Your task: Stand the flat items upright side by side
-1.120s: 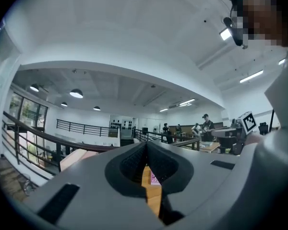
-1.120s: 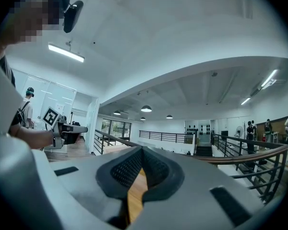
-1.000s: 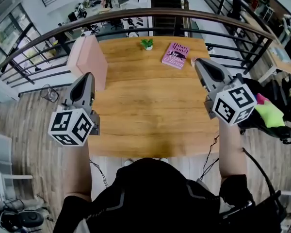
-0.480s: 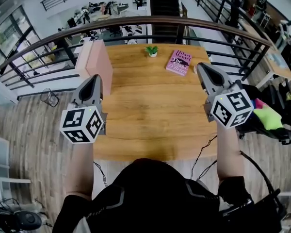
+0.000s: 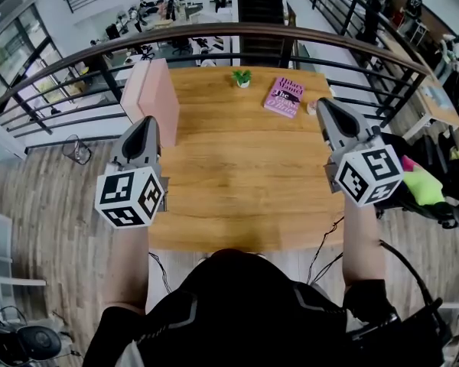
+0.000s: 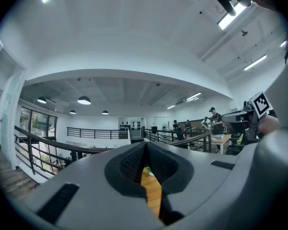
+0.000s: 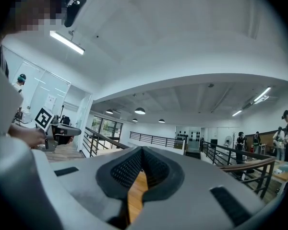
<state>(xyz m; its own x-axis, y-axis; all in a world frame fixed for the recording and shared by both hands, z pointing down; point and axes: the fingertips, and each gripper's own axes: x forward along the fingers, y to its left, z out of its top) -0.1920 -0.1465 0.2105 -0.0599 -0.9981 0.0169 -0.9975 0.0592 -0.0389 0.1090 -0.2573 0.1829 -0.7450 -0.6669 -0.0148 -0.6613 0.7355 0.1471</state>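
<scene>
A pink-covered book (image 5: 284,96) lies flat at the far right of the wooden table (image 5: 245,182). A pale pink box-like item (image 5: 153,94) stands upright at the table's far left edge. My left gripper (image 5: 144,124) hovers over the table's left side, just short of the pink box, jaws shut and empty. My right gripper (image 5: 323,107) hangs over the right edge, close beside the book's near right corner, jaws also shut with nothing between them. In both gripper views the closed jaws (image 6: 145,150) (image 7: 141,153) point level across the hall, with only a sliver of table showing.
A small potted plant (image 5: 242,77) stands at the far edge between the box and the book. A dark metal railing (image 5: 214,33) curves round the table's far side. A bright green-and-pink bundle (image 5: 424,178) sits off to the right, past the table.
The view has shifted, so the table sits a bit further right and lower. Both grippers stay shut and keep roughly the same stance; the right one now sits nearer the book.
</scene>
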